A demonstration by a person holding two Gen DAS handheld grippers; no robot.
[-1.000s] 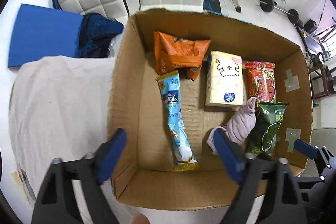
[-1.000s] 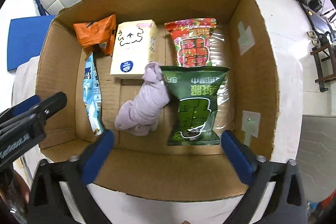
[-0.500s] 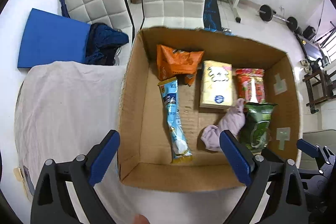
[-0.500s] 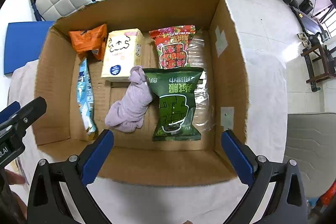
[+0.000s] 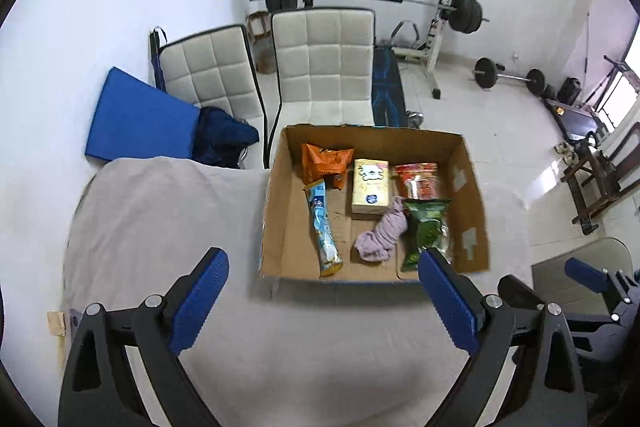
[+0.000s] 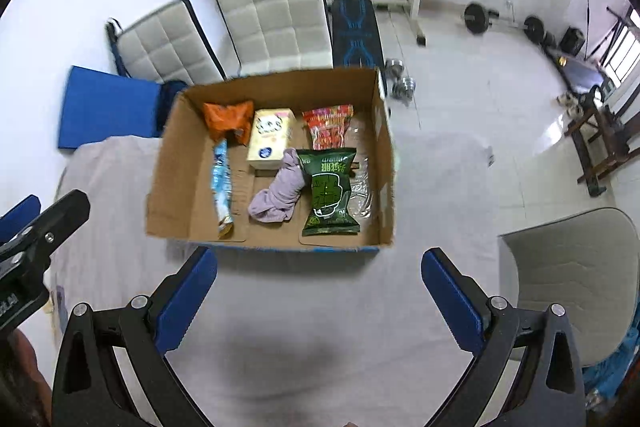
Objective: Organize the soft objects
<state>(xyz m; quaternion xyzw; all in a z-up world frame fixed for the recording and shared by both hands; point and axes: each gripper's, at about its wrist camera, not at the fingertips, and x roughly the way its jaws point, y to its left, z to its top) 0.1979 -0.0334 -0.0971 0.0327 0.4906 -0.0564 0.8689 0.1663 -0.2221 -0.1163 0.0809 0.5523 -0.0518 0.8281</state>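
An open cardboard box (image 5: 276,227) (image 6: 168,187) stands on a cloth-covered table. In it lie a lilac cloth (image 5: 382,237) (image 6: 280,191), a green snack bag (image 5: 426,227) (image 6: 330,187), a red snack bag (image 5: 418,179) (image 6: 330,125), a yellow tissue pack (image 5: 370,185) (image 6: 270,139), an orange bag (image 5: 324,163) (image 6: 228,117) and a light-blue packet (image 5: 324,227) (image 6: 222,183). My left gripper (image 5: 324,291) hovers open, well above and in front of the box, nothing between its fingers. My right gripper (image 6: 320,291) is likewise open and empty, high over the box's near side.
The table's grey-white cloth (image 5: 152,227) spreads left of and before the box. Two white padded chairs (image 5: 324,67) and a blue mat (image 5: 136,119) stand behind. A barbell rack (image 5: 440,27) and weights sit on the floor beyond. A beige chair (image 6: 568,275) is at right.
Both grippers have risen and drawn back from the box, which now looks much smaller. The left jaws spread slightly wider. The items in the box have not moved.
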